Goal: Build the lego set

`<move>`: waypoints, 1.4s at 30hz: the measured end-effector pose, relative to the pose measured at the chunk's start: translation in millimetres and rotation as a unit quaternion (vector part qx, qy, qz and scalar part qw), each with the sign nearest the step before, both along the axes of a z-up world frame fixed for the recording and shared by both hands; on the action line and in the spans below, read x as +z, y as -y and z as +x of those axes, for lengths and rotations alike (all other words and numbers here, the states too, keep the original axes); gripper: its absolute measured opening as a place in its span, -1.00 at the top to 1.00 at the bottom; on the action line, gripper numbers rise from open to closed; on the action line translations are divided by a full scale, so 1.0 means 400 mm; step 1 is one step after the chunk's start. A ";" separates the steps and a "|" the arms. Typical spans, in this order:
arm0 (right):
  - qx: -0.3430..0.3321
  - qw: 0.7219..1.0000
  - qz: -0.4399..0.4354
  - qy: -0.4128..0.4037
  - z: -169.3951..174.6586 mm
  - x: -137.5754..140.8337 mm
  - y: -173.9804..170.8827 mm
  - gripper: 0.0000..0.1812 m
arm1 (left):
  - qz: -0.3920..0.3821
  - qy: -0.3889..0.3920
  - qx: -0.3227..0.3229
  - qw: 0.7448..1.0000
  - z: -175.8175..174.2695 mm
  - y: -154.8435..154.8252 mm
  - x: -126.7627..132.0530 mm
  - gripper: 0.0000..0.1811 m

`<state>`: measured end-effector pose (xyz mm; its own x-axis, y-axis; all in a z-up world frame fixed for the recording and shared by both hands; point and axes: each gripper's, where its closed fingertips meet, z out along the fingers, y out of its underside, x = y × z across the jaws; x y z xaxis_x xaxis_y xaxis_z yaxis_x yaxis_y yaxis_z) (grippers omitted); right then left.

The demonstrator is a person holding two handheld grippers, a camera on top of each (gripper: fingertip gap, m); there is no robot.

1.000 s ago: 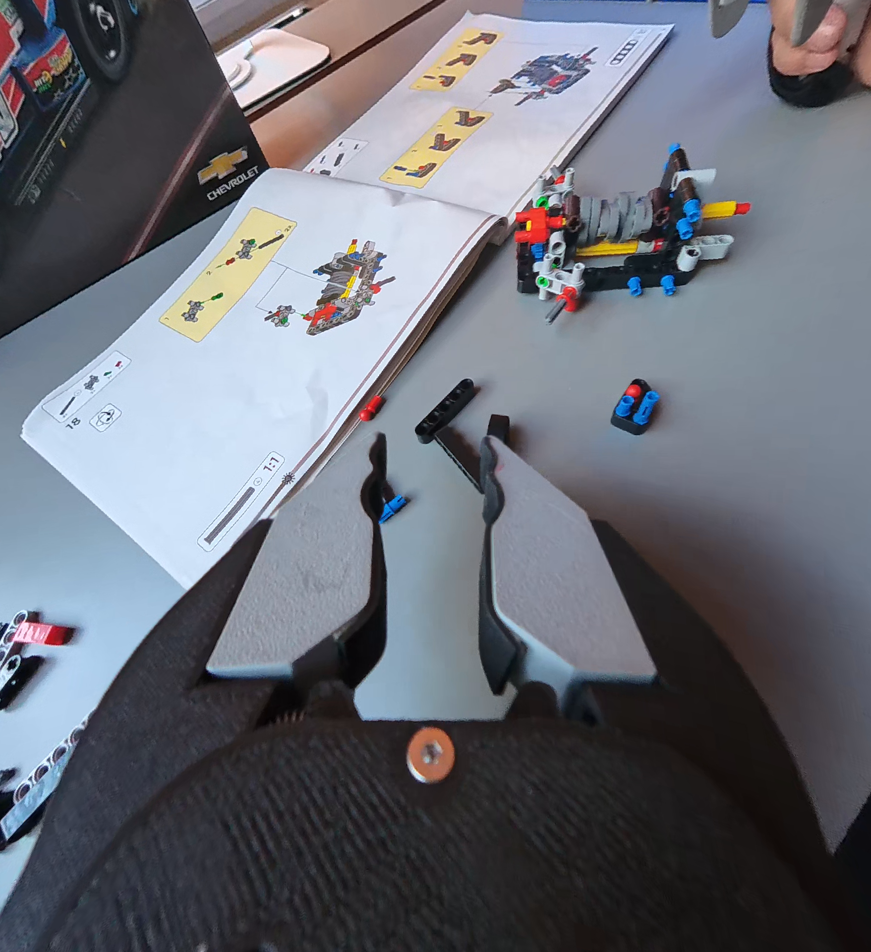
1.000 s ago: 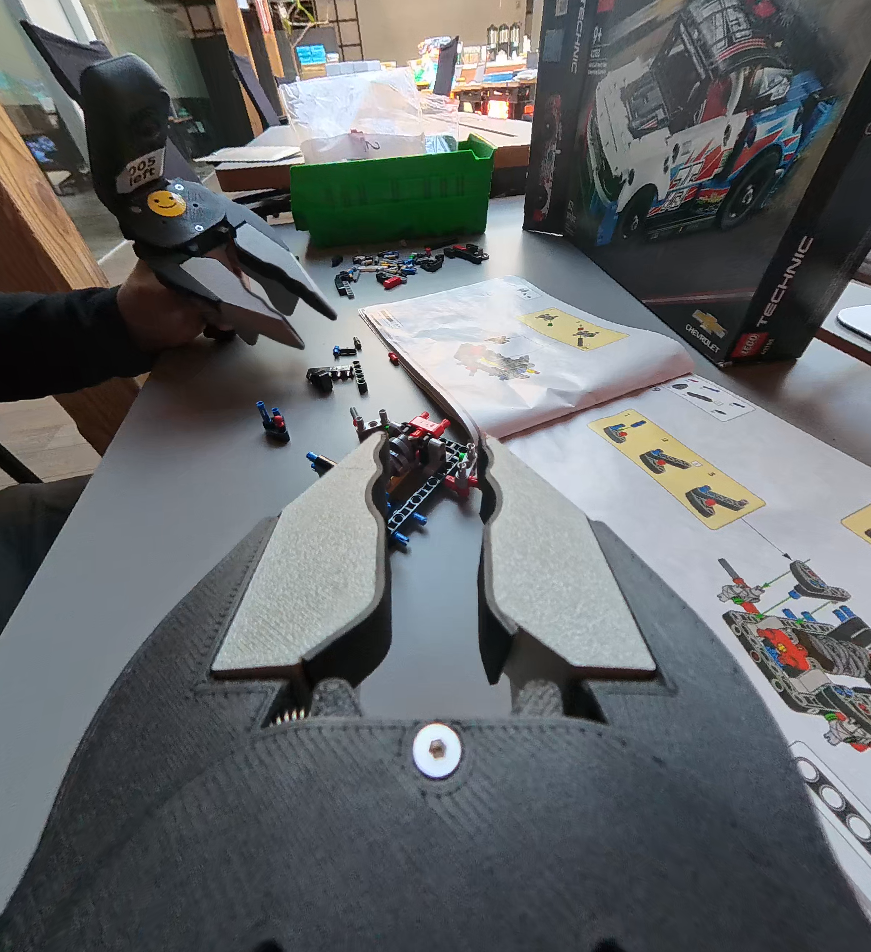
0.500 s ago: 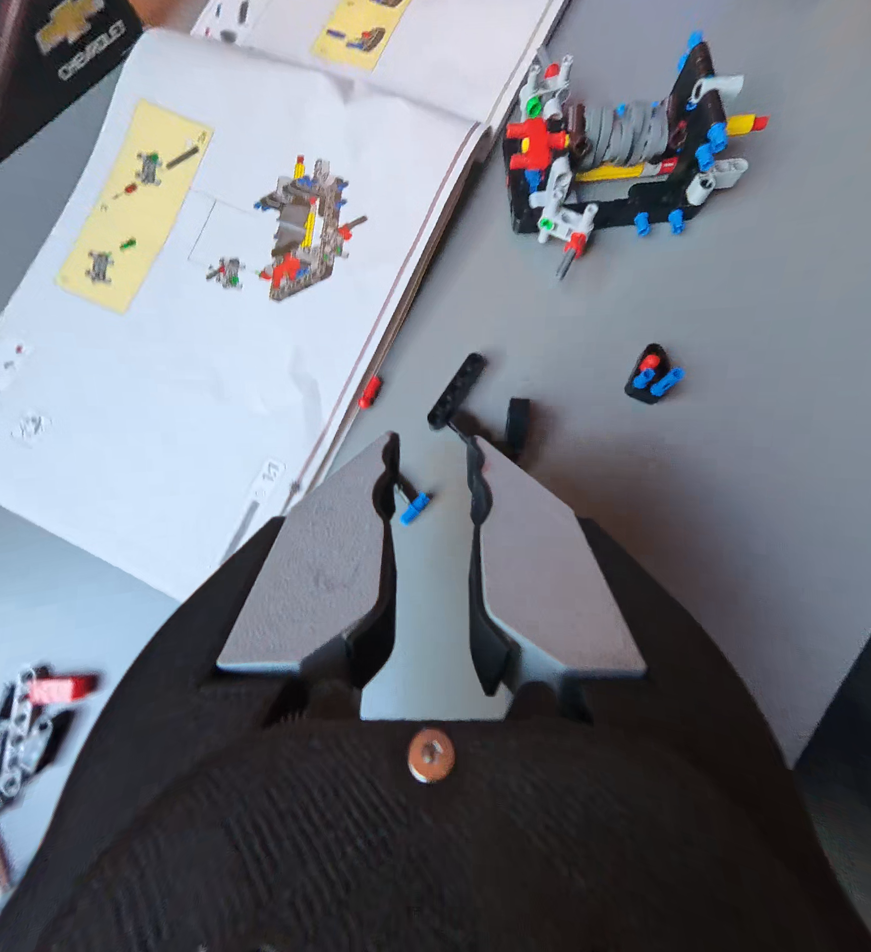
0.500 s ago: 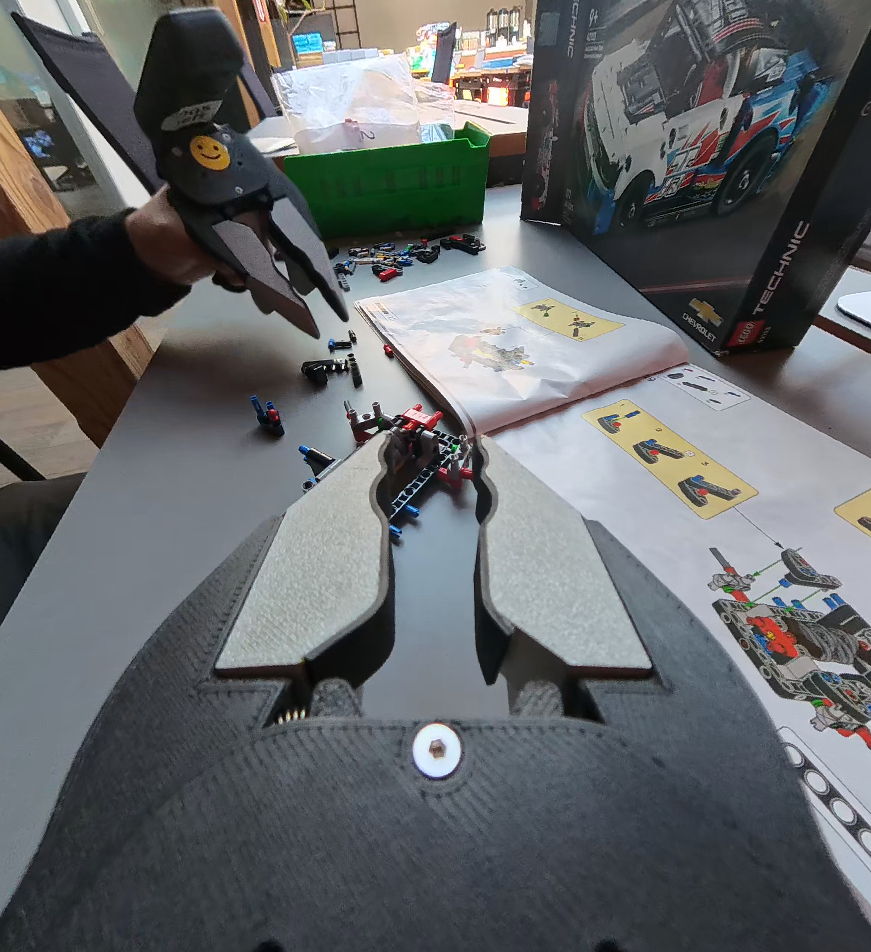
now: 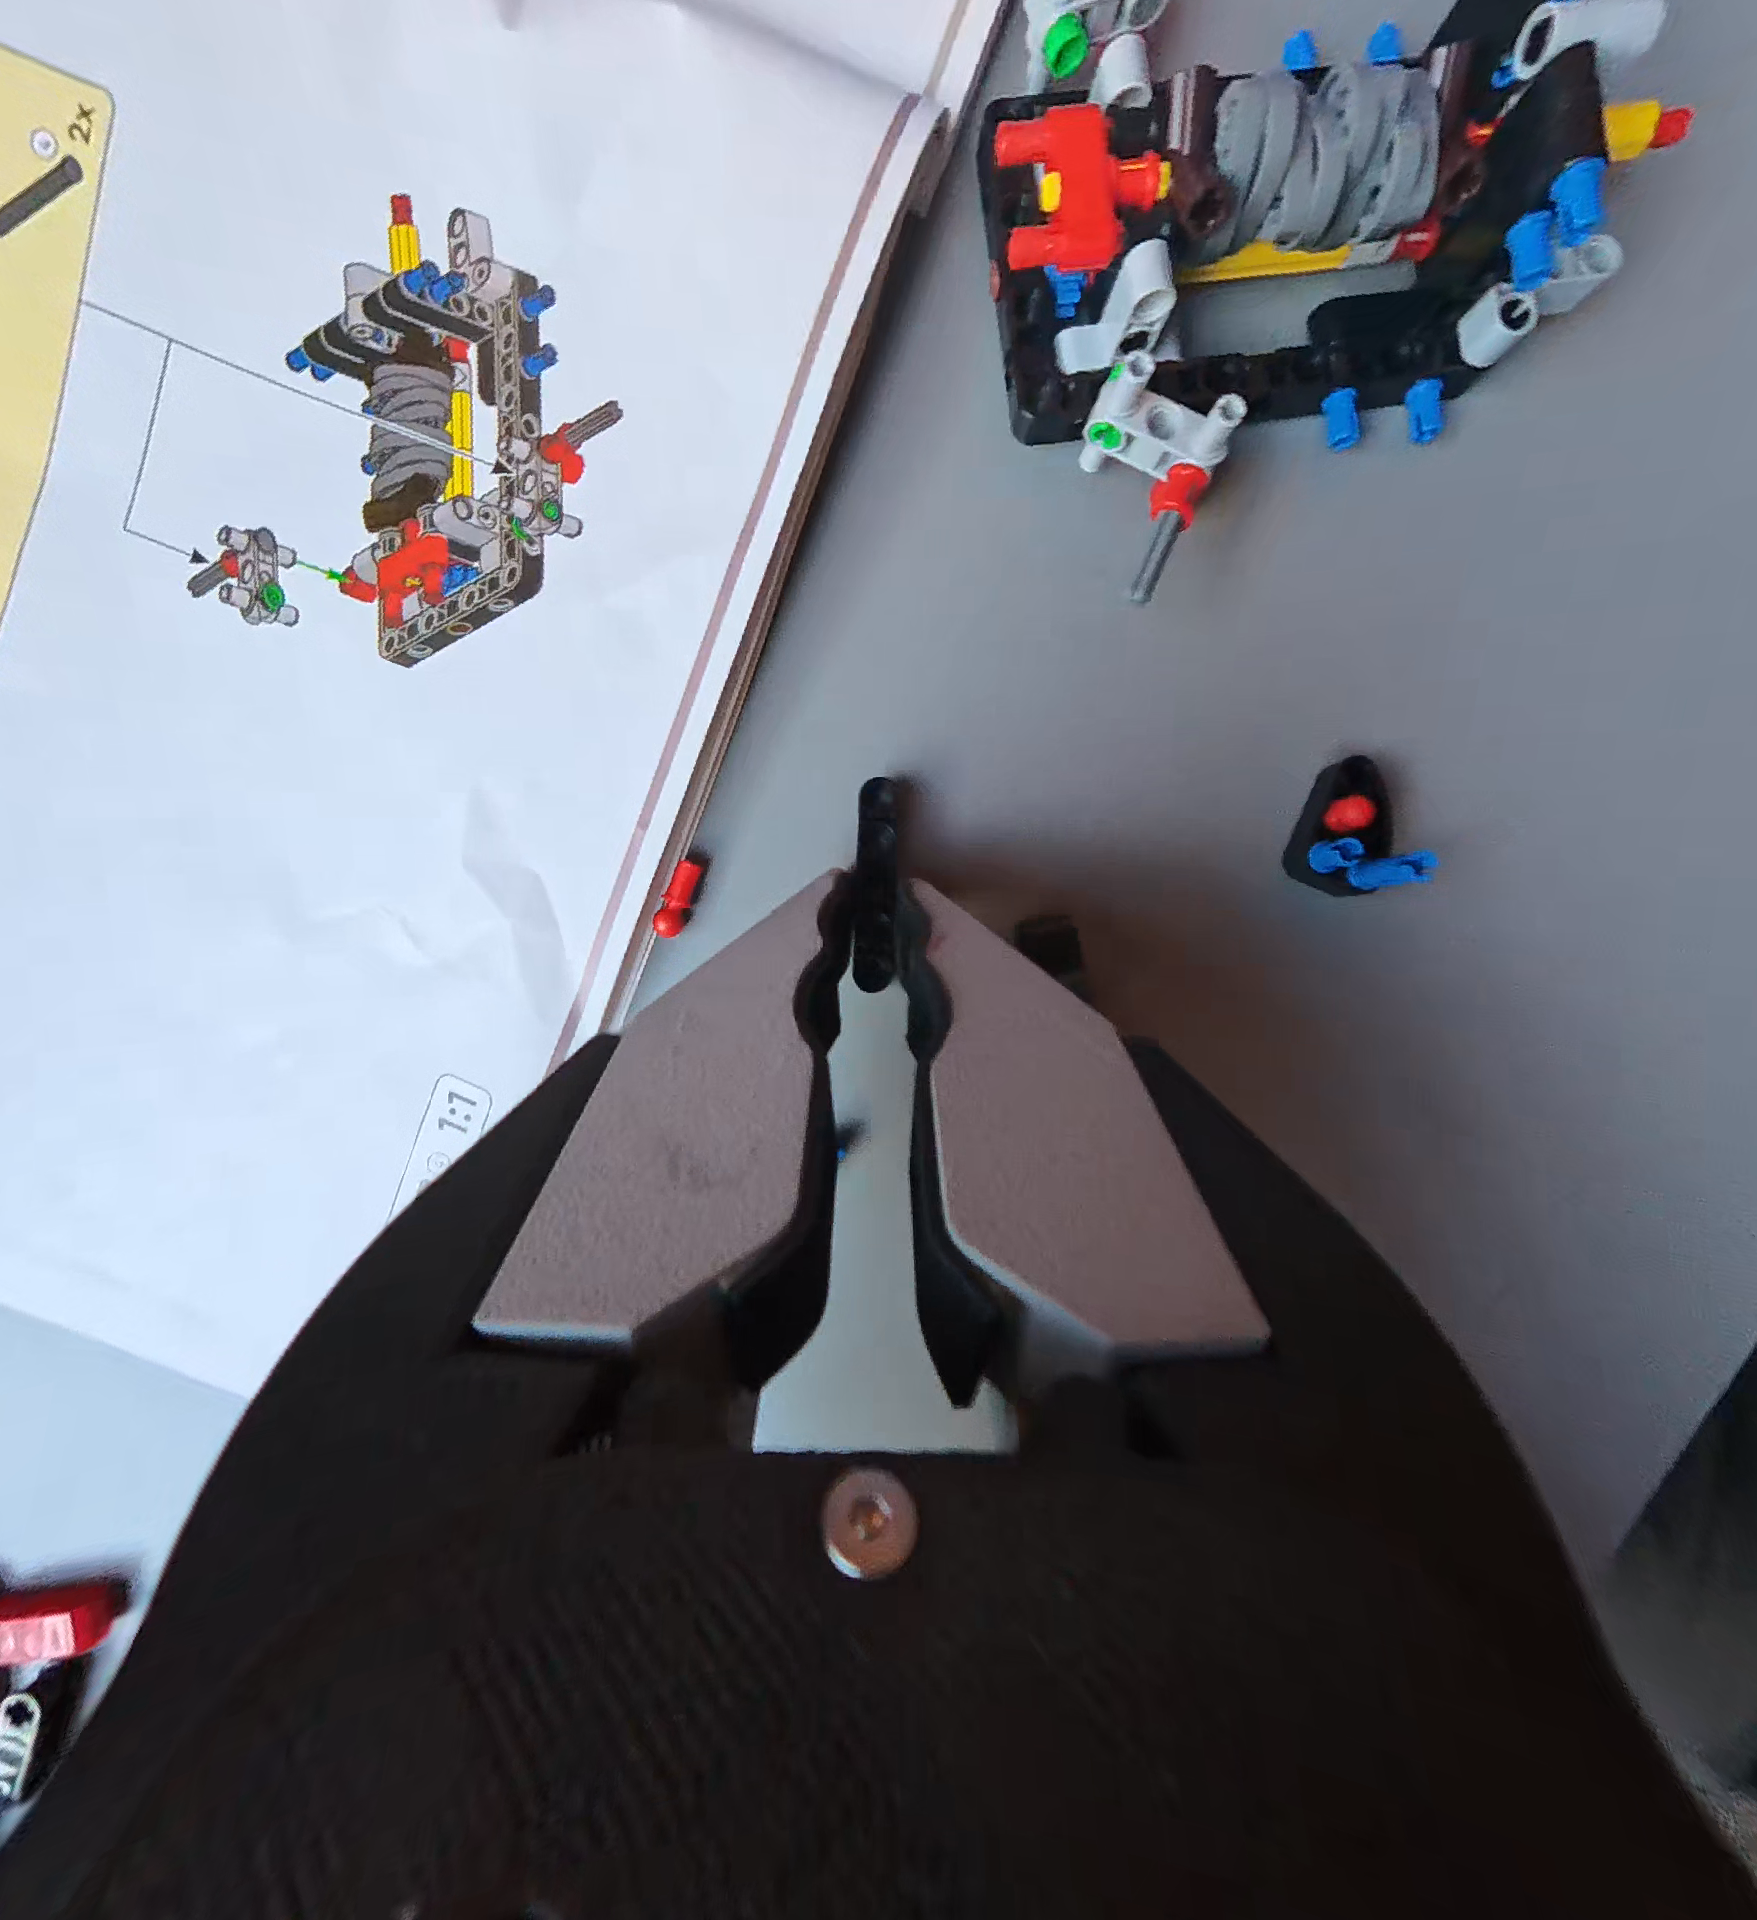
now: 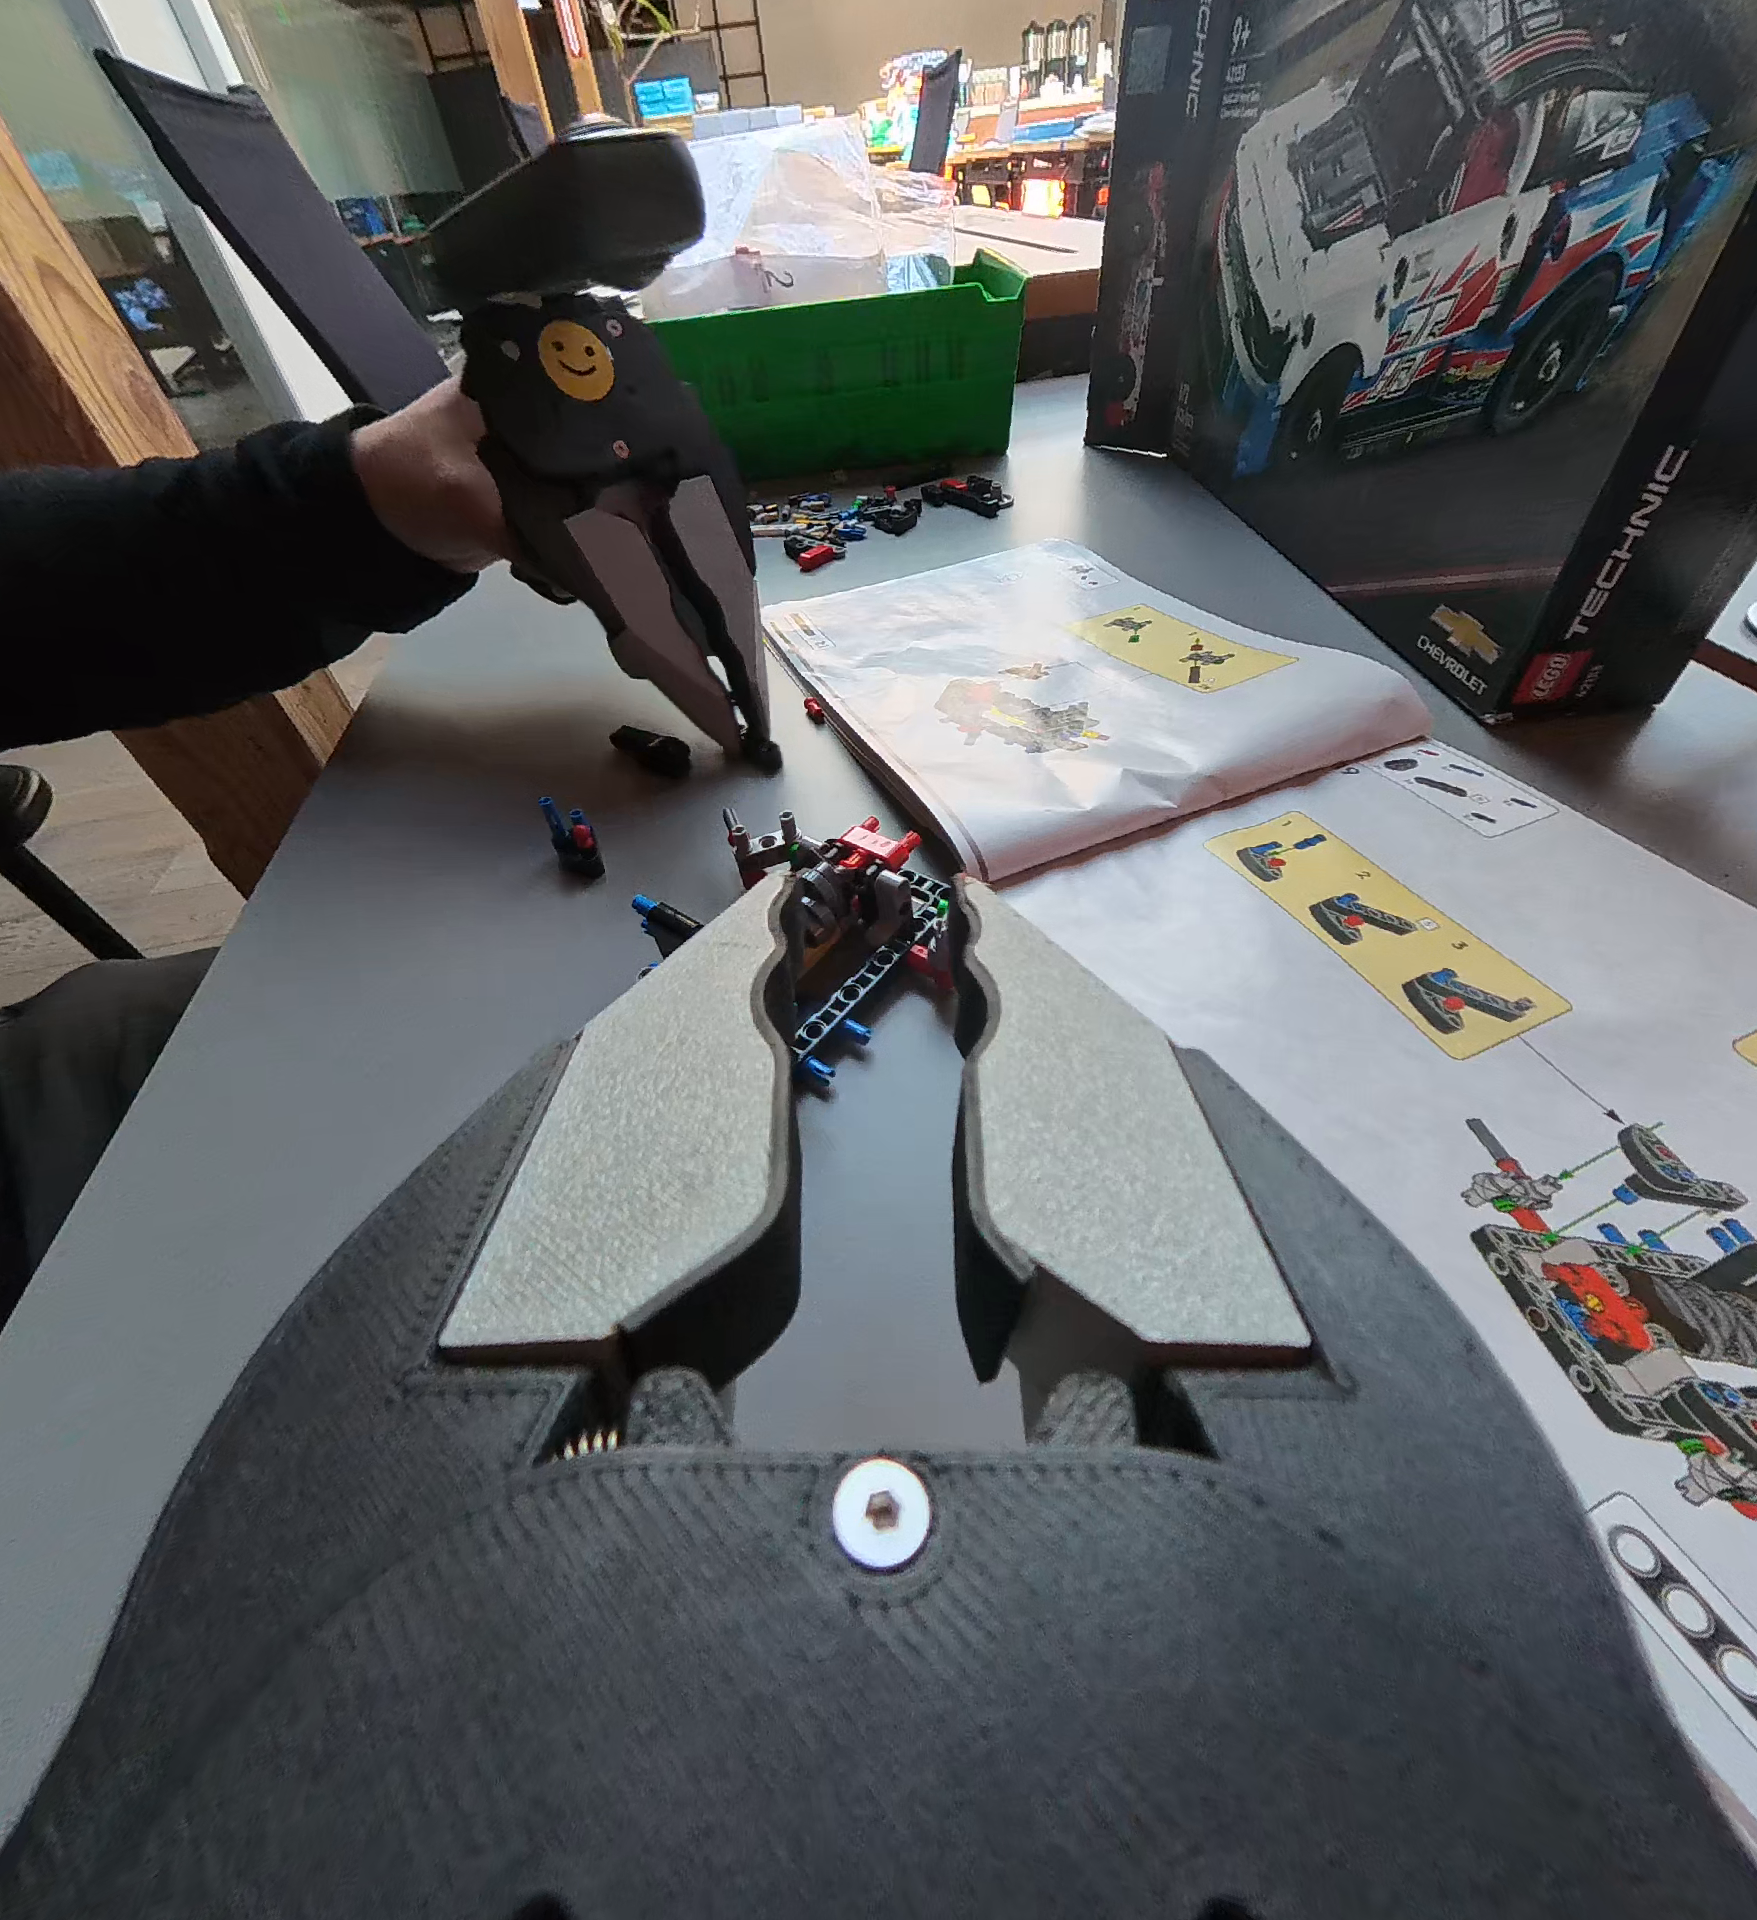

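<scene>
The part-built black frame assembly (image 5: 1300,239) with grey gears, red and blue pins lies on the grey table; it also shows in the right wrist view (image 6: 858,904). My left gripper (image 5: 874,909) points down at the table and is shut on a short black beam (image 5: 876,831), whose end sticks out past the tips. It shows in the right wrist view (image 6: 749,740) with its tips on the table. My right gripper (image 6: 866,904) is open and empty, hovering just short of the assembly. A small black piece with blue and red pins (image 5: 1347,831) lies to the right.
The open instruction booklet (image 5: 334,831) lies left of my left gripper, with a red pin (image 5: 680,894) at its edge. Another black piece (image 5: 1050,940) lies beside the left fingers. Loose parts (image 6: 853,514), a green bin (image 6: 853,364) and the set's box (image 6: 1476,312) stand farther back. The grippers' ends are close to 20 centimeters from one another.
My left gripper has moved forward and down to the table and closed on the black beam. My right gripper has stayed open and almost still.
</scene>
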<state>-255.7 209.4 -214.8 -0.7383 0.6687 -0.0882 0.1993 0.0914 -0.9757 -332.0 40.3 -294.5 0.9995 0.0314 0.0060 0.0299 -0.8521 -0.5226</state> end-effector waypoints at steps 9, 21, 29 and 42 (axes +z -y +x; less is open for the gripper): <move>0.001 1.000 0.003 -0.002 0.004 0.000 0.005 0.74 | 0.017 -0.017 0.021 0.999 -0.010 -0.002 0.020 0.95; 0.042 0.998 0.031 -0.017 0.041 0.004 0.057 0.66 | 0.102 -0.014 0.050 0.993 0.114 0.015 0.157 0.95; 0.169 0.981 0.072 0.059 0.173 -0.045 0.321 0.63 | 0.077 0.008 0.075 0.994 0.198 0.101 0.097 0.95; 0.095 0.975 0.180 0.093 0.065 -0.142 0.383 0.60 | 0.093 0.028 0.080 0.992 0.226 0.139 0.050 0.95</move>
<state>-229.8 56.3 -271.4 -0.8450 0.5345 -0.0173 0.3158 0.4726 -0.8227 -241.5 -15.3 -274.6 0.9798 0.1827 0.0815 0.1901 -0.7233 -0.6638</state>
